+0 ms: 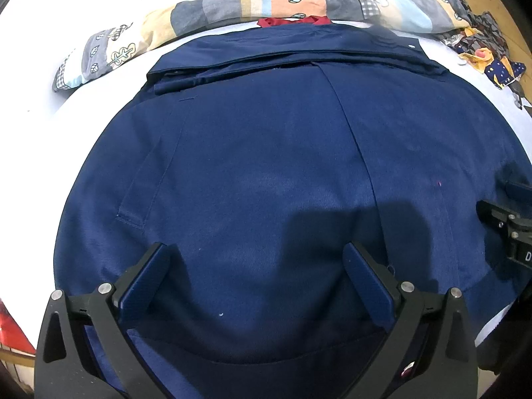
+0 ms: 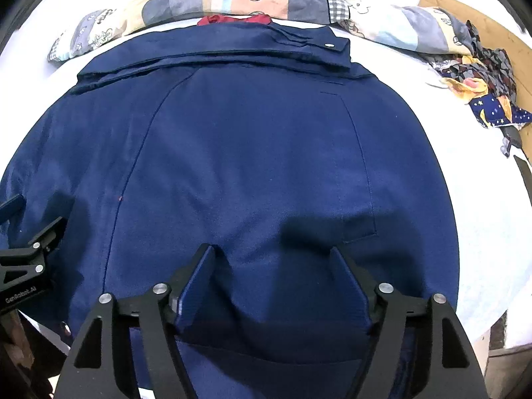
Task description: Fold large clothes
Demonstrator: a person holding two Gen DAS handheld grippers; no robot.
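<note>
A large navy blue garment (image 1: 259,153) lies spread flat on a white bed; it also fills the right wrist view (image 2: 252,153). Its far edge is folded into a layered band with a snap button (image 2: 330,45). My left gripper (image 1: 256,266) is open, its fingers wide apart just above the near part of the cloth. My right gripper (image 2: 271,266) is open too, over the near hem further right. Each gripper shows at the edge of the other's view, the right one (image 1: 508,229) and the left one (image 2: 30,259). Neither holds the cloth.
A rolled patchwork quilt (image 1: 252,3) lies along the far side of the white sheet (image 2: 485,219). A red cloth (image 1: 292,20) peeks out behind the garment. A heap of patterned fabric (image 2: 482,79) sits at the far right by a wooden board (image 2: 498,23).
</note>
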